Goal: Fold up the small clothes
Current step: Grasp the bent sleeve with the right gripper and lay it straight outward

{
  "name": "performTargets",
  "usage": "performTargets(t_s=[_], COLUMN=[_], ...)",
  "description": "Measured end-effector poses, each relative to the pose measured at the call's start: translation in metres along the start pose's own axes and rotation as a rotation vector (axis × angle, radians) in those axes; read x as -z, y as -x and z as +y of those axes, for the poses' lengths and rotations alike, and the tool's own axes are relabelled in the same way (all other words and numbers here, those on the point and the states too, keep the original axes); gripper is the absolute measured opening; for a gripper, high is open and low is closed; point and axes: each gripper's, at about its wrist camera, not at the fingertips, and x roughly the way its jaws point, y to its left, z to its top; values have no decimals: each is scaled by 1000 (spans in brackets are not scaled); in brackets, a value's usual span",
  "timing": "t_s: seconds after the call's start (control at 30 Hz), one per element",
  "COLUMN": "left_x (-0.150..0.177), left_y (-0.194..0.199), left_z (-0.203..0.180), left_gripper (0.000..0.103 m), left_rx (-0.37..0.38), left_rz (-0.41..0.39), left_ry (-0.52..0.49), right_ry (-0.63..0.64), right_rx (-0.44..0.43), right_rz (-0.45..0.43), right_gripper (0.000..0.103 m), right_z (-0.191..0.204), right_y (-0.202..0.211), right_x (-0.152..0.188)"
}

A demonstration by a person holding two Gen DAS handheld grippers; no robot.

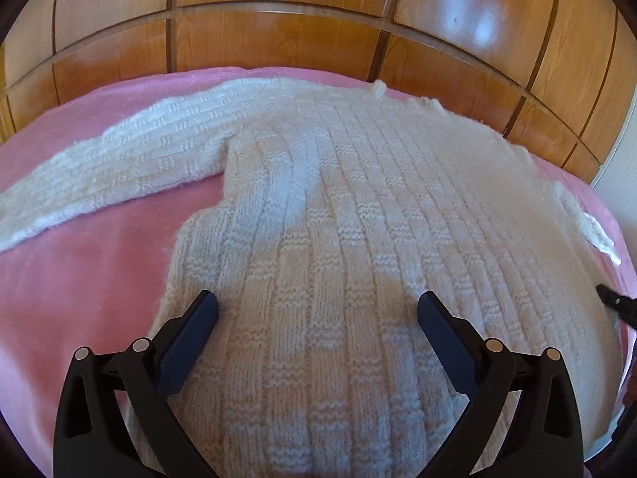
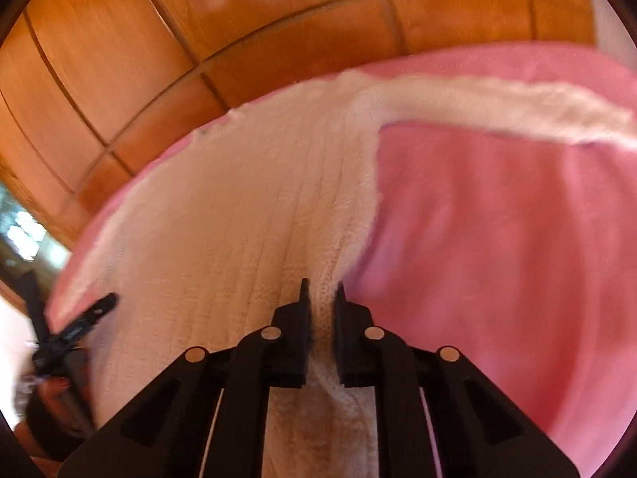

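- A white knit sweater is laid flat on a pink blanket, in front of a wooden panelled wall.
- One sleeve is stretched out to the left in the left wrist view; the other sleeve is seen running off to the right in the right wrist view.
- The left gripper is held over the sweater's body near its left edge, jaws spread wide, nothing pinched between them.
- The right gripper is seen nearly closed, with a ridge of sweater fabric gathered between its pads at the garment's right side edge.
- The right wrist view is motion-blurred; knit detail cannot be read there.
- The right gripper's tip is caught at the right edge of the left wrist view, near the sweater's edge.
- The left gripper is seen at the lower left of the right wrist view, well apart from the right one.
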Motion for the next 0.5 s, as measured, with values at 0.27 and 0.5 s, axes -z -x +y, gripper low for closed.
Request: performTargets(t_s=[0.27, 0.5], left_x=[-3, -1], left_y=[34, 50], left_z=[75, 210], left_gripper=[99, 92], left_rx=[57, -141], left_rz=[-70, -154], left_ry=[287, 713], right_ry=[24, 212], right_rx=[198, 302], right_rz=[-74, -194], right_gripper=[61, 92], right_z=[-14, 38], right_y=[14, 10], right_x=[5, -13])
